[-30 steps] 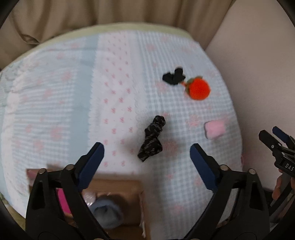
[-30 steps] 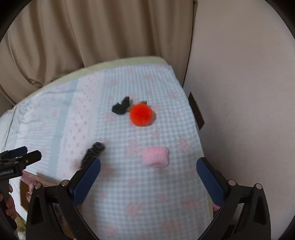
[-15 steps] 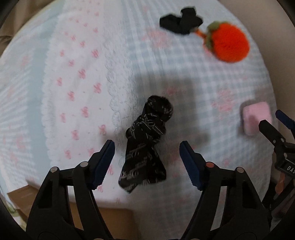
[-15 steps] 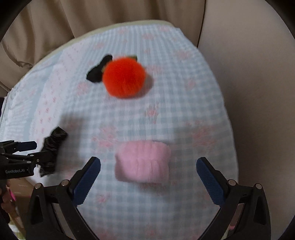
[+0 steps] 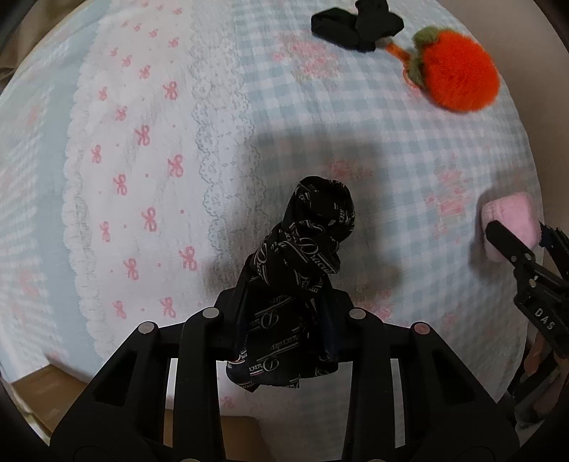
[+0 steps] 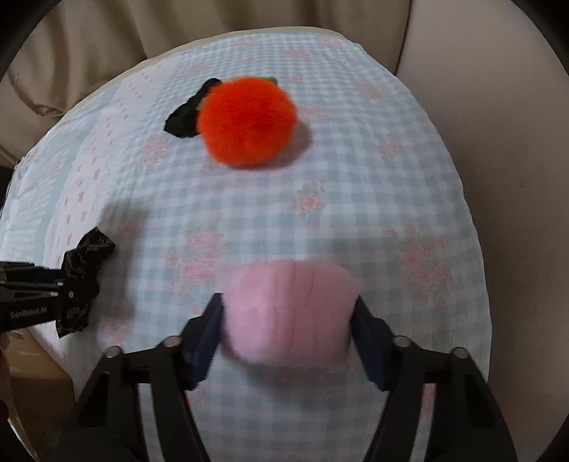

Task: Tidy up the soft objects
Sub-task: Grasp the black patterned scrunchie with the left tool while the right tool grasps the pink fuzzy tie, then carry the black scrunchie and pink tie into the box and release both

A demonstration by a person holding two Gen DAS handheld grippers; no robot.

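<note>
Both grippers closed since before, left gripper (image 5: 284,316) clamping black scarf (image 5: 302,270), right gripper (image 6: 288,337) pink roll (image 6: 290,312)

The left gripper (image 5: 284,312) has its jaws closed on a black printed cloth (image 5: 302,270), whose knotted end points toward 12 o'clock over the checked bed cover (image 5: 355,124). At 1 o'clock lies an orange pom-pom fruit (image 5: 460,80), its stem touching a plain black cloth bundle (image 5: 355,23) at 12 o'clock. At 3 o'clock the right gripper (image 5: 522,256) reaches a pink soft block (image 5: 510,218). A brown cardboard edge (image 5: 39,387) shows at 8 o'clock.
</note>
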